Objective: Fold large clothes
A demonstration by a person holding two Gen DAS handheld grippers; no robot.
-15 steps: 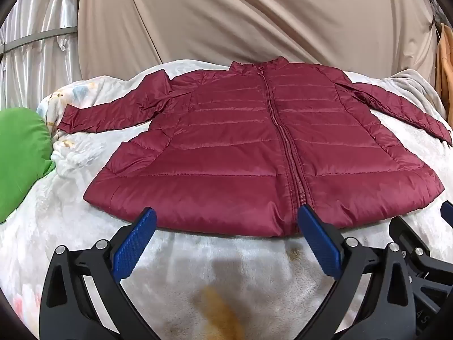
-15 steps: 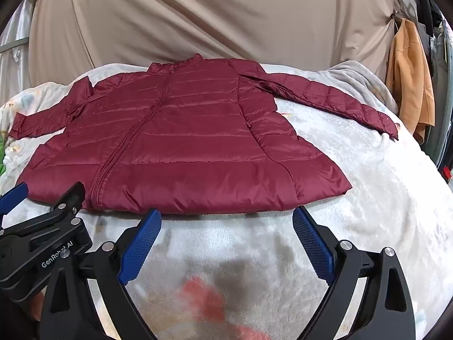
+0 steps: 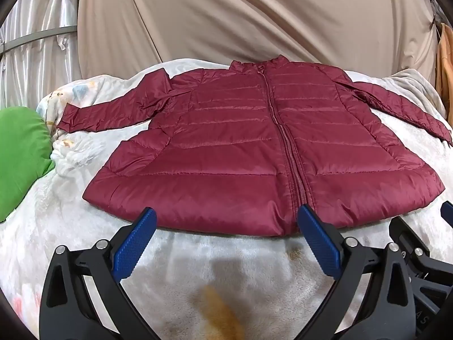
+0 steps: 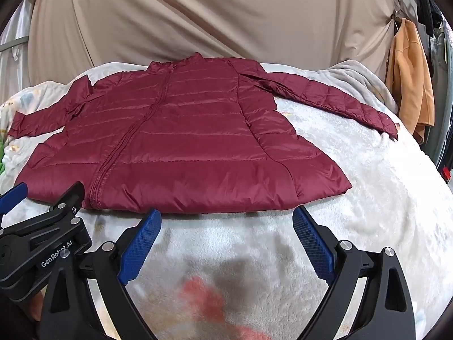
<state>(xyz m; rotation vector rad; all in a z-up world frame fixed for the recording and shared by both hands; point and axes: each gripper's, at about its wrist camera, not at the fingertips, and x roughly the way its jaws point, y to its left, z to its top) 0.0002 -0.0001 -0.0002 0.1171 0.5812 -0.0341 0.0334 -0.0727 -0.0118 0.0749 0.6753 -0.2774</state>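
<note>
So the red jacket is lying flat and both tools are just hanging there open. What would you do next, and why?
Probably ease both tools forward and down onto the hem. The jacket lies spread flat, zipped, sleeves out, on the blanket. The left tool and right tool are open, empty, just short of the near hem, so gripping it seems the natural first step toward a fold.

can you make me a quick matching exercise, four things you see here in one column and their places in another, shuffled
Things
1. maroon quilted puffer jacket
2. green cushion
3. orange garment
4. left claw

Places
A. hanging at the far right, beside the beige curtain
B. spread flat on the white fleece blanket, zipped, sleeves out to both sides
C. at the left edge of the blanket
D. open, just short of the jacket's bottom hem

Pairs: 1-B, 2-C, 3-A, 4-D
</note>
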